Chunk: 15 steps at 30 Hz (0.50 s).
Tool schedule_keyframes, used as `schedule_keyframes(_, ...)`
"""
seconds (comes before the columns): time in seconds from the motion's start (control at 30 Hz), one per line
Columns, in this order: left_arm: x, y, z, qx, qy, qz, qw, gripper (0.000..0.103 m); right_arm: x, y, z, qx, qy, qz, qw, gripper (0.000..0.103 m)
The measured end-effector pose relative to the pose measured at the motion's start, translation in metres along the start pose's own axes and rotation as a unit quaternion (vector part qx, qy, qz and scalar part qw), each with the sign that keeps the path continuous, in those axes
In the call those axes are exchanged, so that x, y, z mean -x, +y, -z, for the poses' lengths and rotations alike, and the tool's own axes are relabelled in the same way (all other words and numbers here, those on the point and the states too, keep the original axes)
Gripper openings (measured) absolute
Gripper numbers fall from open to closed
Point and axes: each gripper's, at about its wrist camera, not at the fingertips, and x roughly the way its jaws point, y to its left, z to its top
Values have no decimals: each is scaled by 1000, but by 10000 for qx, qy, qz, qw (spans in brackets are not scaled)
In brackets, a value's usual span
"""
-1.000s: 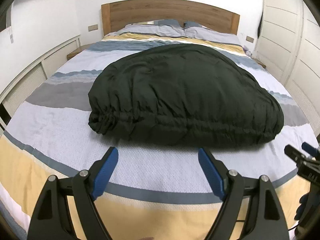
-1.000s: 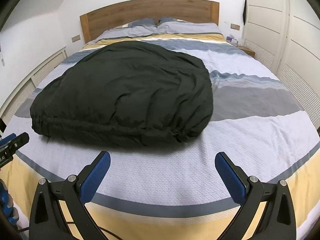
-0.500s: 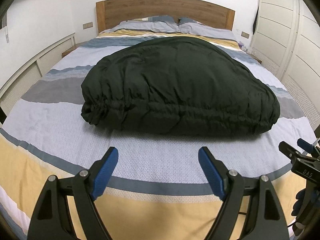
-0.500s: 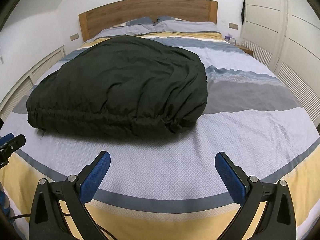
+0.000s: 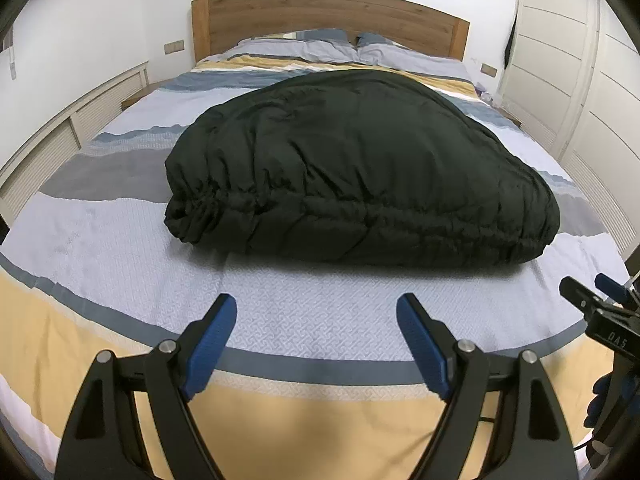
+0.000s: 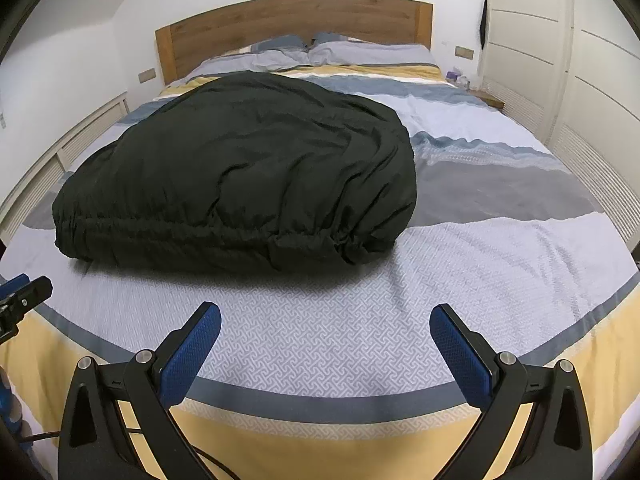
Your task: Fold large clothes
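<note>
A large black puffy garment (image 5: 360,164) (image 6: 240,168) lies folded in a mound on the bed, its gathered elastic hem facing me. My left gripper (image 5: 316,312) hovers open over the striped bedspread, short of the hem, with nothing between its blue pads. My right gripper (image 6: 326,322) is likewise open and empty, in front of the garment's right end. The right gripper's tip (image 5: 592,300) shows at the edge of the left wrist view, and the left gripper's tip (image 6: 24,292) at the edge of the right wrist view.
The bed (image 5: 120,248) has a striped grey, blue and yellow cover, pillows (image 5: 320,46) and a wooden headboard (image 6: 296,20). White wardrobe doors (image 6: 580,60) stand on the right. Low slatted panels (image 5: 60,136) run along the left wall.
Both views have drifted slightly, so the garment sits a little higher and closer in frame. Both grippers stay open and empty.
</note>
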Motion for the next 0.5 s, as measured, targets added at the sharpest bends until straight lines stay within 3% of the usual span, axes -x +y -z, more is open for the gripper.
schedule_keyframes(0.5,3,9,0,6,-45,89,10000,82,10,4,-1,-58,-62,191,9998,102)
